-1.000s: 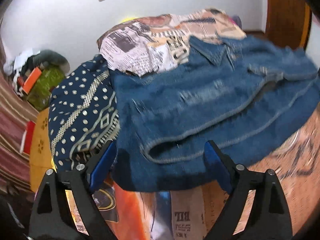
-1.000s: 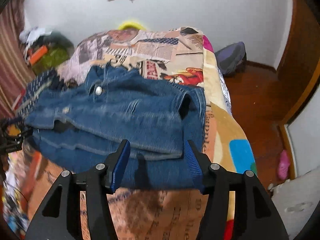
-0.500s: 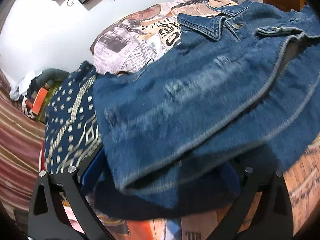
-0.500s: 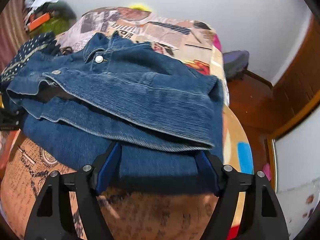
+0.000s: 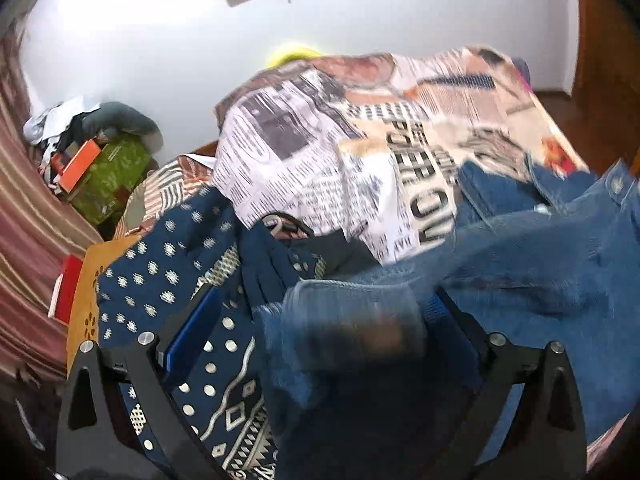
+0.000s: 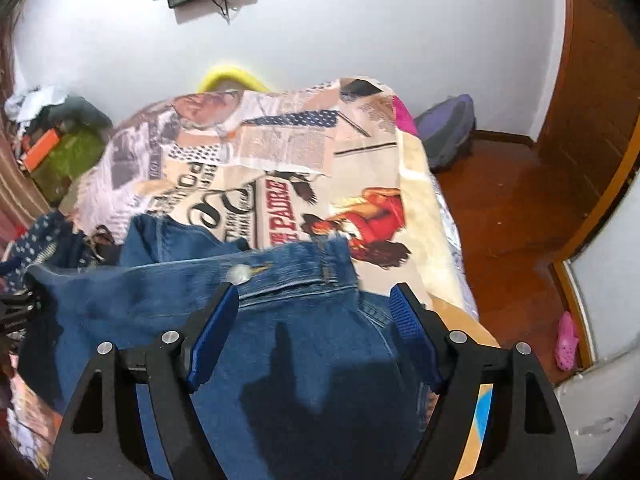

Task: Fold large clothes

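Note:
A blue denim jacket (image 5: 520, 264) lies on a bed covered with a newspaper-print sheet (image 5: 320, 152). In the left wrist view, my left gripper (image 5: 320, 312) is wide open, with a blurred, bunched end of the jacket between its fingers; only the left pad (image 5: 192, 332) shows clearly. In the right wrist view, the jacket (image 6: 288, 360) fills the gap of my right gripper (image 6: 316, 320), which is also open, its blue pads (image 6: 212, 332) on either side of the cloth near a metal button (image 6: 239, 273).
A navy patterned cloth (image 5: 168, 288) lies left of the jacket. A clutter pile with a green box (image 5: 108, 176) sits by the wall. The bed's right edge drops to a wooden floor (image 6: 512, 216) with a purple bag (image 6: 448, 136) and a pink shoe (image 6: 568, 340).
Both grippers have pushed forward under the jacket's near edge and tilted up. The denim has lifted and bunched over the fingers, and more of the far bed shows.

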`<state>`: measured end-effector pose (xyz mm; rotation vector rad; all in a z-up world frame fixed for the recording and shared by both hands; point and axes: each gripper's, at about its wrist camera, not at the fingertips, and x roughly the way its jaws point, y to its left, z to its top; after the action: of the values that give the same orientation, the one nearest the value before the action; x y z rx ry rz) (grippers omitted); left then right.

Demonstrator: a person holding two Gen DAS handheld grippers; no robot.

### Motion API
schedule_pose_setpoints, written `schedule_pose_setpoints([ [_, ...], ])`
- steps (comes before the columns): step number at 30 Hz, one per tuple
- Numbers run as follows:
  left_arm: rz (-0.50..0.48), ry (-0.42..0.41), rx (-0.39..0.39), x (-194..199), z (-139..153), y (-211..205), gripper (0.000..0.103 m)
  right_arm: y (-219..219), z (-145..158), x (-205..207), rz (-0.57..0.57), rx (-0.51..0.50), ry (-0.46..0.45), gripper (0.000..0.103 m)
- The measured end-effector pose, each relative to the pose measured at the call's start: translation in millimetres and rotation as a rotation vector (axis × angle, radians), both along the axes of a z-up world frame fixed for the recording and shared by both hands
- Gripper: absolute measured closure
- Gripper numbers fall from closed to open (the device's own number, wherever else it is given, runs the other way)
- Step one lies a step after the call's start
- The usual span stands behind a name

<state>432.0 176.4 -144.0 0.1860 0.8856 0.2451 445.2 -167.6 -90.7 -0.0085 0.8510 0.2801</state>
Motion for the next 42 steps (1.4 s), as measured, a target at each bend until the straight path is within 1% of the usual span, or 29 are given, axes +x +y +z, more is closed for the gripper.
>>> schedule_pose_setpoints([
  [1, 0.015, -0.017, -0.001, -2, 3, 2, 0.001, 1, 1, -4, 0.009, 0.006, -0.001, 0.028],
  [2, 0.026, -0.026, -0.018, -3, 6, 5, 0.001, 3, 1, -6, 0.022, 0.006, -0.002, 0.028],
  [4, 0.052, -0.029, -0.089, -7, 9, 15, 0.001, 6, 0, -12, 0.049, -0.007, -0.005, 0.028],
  [6, 0.069, -0.022, -0.131, -14, 8, 21, 0.001, 11, -5, -22, 0.084, -0.032, 0.004, 0.028],
  [9, 0.067, -0.012, -0.147, -29, 5, 21, 0.001, 16, -14, -34, 0.124, -0.07, 0.026, 0.028],
  [12, 0.052, -0.009, -0.16, -50, 3, 15, 0.001, 17, -26, -43, 0.152, -0.083, 0.064, 0.028],
  [15, 0.037, -0.004, -0.204, -77, -1, 9, 0.001, 14, -39, -51, 0.16, -0.092, 0.108, 0.028],
  [18, 0.046, -0.004, -0.242, -98, -5, 8, 0.001, 8, -51, -62, 0.158, -0.107, 0.155, 0.028],
  [22, 0.101, -0.002, -0.322, -129, -16, 17, 0.001, 1, -52, -83, 0.157, -0.142, 0.13, 0.028],
  [26, 0.185, -0.036, -0.384, -155, -24, 30, 0.001, -4, -46, -100, 0.161, -0.159, 0.115, 0.027],
  [29, 0.223, -0.039, -0.45, -170, -34, 38, 0.001, -5, -41, -112, 0.16, -0.186, 0.104, 0.028],
  [32, 0.248, -0.02, -0.53, -179, -51, 43, 0.001, -5, -40, -117, 0.167, -0.179, 0.109, 0.028],
  [35, 0.25, 0.019, -0.658, -179, -73, 44, 0.001, -6, -39, -122, 0.163, -0.161, 0.112, 0.028],
  [38, 0.238, 0.037, -0.769, -176, -89, 43, 0.001, -6, -38, -127, 0.156, -0.161, 0.1, 0.028],
  [40, 0.231, 0.029, -0.835, -170, -96, 43, 0.002, -5, -37, -129, 0.152, -0.155, 0.097, 0.028],
  [42, 0.224, 0.0, -0.899, -162, -101, 45, 0.001, -5, -36, -129, 0.145, -0.14, 0.096, 0.028],
])
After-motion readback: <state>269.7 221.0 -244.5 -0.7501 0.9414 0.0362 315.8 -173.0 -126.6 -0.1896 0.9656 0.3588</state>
